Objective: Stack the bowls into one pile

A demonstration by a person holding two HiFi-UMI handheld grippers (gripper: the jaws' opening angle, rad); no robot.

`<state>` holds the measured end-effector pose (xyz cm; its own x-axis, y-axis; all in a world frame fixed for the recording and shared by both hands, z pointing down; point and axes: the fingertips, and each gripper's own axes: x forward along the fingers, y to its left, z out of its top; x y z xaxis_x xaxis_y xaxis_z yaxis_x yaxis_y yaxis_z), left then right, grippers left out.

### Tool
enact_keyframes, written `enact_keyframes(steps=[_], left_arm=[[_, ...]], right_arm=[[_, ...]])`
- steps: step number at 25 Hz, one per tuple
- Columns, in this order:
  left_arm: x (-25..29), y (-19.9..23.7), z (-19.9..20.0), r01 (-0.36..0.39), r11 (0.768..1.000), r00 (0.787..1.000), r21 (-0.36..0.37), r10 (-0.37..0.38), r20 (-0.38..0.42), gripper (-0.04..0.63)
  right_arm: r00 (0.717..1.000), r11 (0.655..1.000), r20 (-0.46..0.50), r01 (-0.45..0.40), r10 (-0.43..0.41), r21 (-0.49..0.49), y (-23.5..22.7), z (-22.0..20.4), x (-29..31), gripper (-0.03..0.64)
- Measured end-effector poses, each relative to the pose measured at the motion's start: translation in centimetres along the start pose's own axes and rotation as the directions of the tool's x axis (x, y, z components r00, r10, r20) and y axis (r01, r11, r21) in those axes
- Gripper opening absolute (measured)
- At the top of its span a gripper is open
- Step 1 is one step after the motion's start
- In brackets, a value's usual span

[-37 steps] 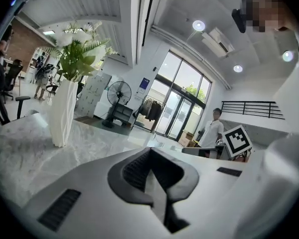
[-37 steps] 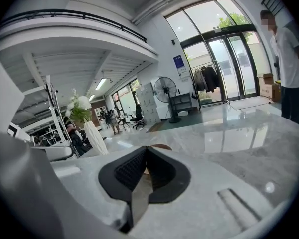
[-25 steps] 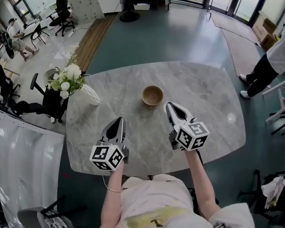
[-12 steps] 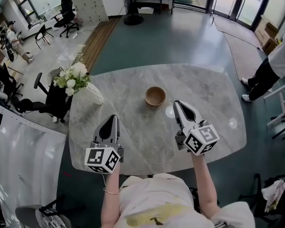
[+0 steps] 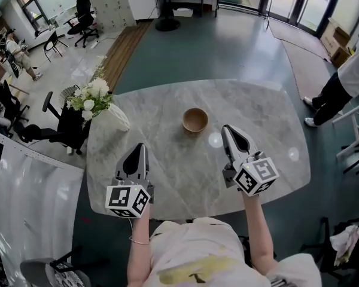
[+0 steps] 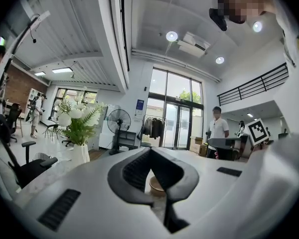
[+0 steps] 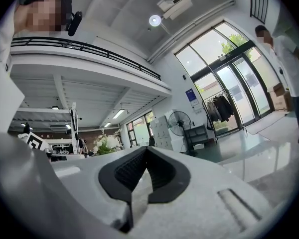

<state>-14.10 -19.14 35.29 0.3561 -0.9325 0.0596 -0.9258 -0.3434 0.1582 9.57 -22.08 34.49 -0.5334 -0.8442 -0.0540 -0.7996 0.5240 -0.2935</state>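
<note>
A single wooden bowl (image 5: 195,120) stands upright near the middle of the grey marble table (image 5: 269,118); I cannot tell whether others are nested in it. My left gripper (image 5: 139,149) hovers to the bowl's near left, shut and empty. My right gripper (image 5: 230,130) hovers just to the bowl's right, also shut with nothing in it. Neither touches the bowl. In the left gripper view the bowl (image 6: 157,184) shows low through the gap behind the closed tips of the left gripper (image 6: 150,152). The right gripper (image 7: 147,151) points past the bowl, which is hidden there.
A white vase (image 5: 115,117) of white flowers (image 5: 91,95) stands at the table's left edge. A person (image 5: 347,76) stands on the floor beyond the right edge. Office chairs (image 5: 63,124) sit left of the table. A floor fan (image 6: 119,121) stands farther back.
Both grippers have lifted and drawn back a little from the bowl toward me, the right one drifting rightward. The bowl has stayed put and both grippers remain shut.
</note>
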Motion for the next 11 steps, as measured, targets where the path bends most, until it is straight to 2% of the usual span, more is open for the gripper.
enact_keyframes(steps=[11], left_arm=[[-0.12, -0.39, 0.05, -0.002, 1.000, 1.000, -0.005, 0.002, -0.008, 0.000]], right_arm=[[1.000, 1.000, -0.002, 0.014, -0.014, 0.000, -0.33, 0.15, -0.54, 0.006]])
